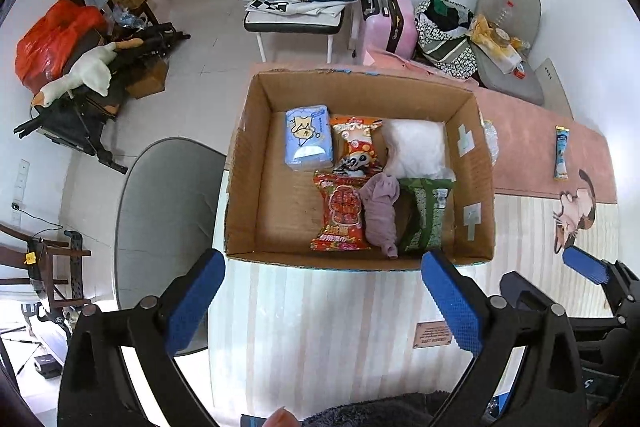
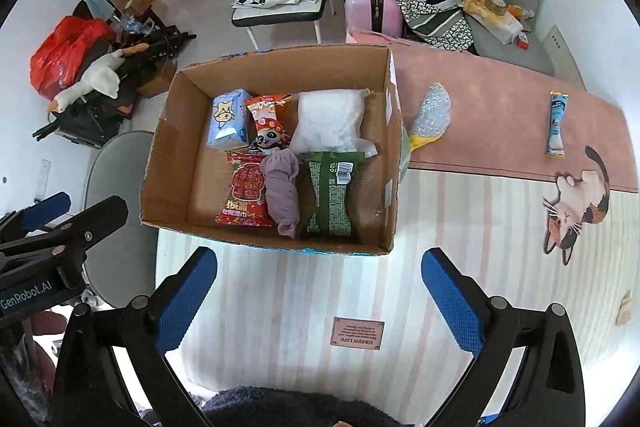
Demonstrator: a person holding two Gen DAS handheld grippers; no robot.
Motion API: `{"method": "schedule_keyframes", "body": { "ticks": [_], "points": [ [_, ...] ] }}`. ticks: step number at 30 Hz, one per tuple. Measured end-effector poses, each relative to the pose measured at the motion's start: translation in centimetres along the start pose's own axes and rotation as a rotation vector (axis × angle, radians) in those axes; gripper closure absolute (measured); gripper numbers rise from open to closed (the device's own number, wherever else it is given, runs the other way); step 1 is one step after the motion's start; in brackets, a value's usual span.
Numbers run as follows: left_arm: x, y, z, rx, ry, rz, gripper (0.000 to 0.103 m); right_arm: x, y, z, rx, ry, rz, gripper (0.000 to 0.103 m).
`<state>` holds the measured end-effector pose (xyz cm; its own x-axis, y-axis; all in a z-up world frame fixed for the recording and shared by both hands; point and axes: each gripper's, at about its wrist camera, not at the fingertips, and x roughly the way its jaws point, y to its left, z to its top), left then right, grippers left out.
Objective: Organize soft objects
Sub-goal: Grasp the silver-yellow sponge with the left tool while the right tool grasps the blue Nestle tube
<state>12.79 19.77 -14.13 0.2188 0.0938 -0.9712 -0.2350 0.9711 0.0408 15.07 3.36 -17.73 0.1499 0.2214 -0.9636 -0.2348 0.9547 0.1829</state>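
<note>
My cardboard box (image 2: pixel 184 163) holds a blue tissue pack (image 2: pixel 228 121), crinkly red snack bags (image 2: pixel 246 191), a white pillowy bag (image 2: pixel 330 123), a limp mauve cloth (image 2: pixel 282 189) and a green packet (image 2: pixel 330 195). My left tongs (image 1: pixel 324 303) and right tongs (image 2: pixel 320 301) gape wide, gripping nothing.

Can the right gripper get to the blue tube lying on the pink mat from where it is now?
Probably yes. The right gripper is open and empty, the blue tube lies alone on the pink mat, right of the cardboard box, with nothing in between.
</note>
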Motion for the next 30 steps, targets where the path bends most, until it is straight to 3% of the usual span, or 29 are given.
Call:
{"method": "schedule_keyframes", "body": {
  "ticks": [6,9,13,18,24,30],
  "points": [
    [-1.1,-3.3,1.7,0.034,-0.032,0.016,0.002,-0.7,-2.9,0.5,0.028,-0.010,0.040,0.000],
    [-1.4,-6.7,3.4,0.081,-0.053,0.024,0.002,-1.3,-6.4,0.9,0.082,-0.031,0.050,0.000],
    [-0.5,-13.1,6.7,0.180,-0.061,0.019,0.002,-1.8,-13.4,2.0,0.191,-0.042,0.030,0.000],
    [4.0,-23.5,11.6,0.403,-0.023,0.048,0.002,-0.9,-23.6,3.5,0.331,-0.036,-0.029,0.000],
    [15.9,-32.3,14.8,0.609,0.243,0.095,0.002,3.2,-35.3,6.1,0.481,0.026,-0.038,0.000],
    [26.9,-34.6,14.6,0.618,0.517,0.104,0.003,8.2,-43.0,9.2,0.553,0.100,-0.031,0.000]
  ]
}}
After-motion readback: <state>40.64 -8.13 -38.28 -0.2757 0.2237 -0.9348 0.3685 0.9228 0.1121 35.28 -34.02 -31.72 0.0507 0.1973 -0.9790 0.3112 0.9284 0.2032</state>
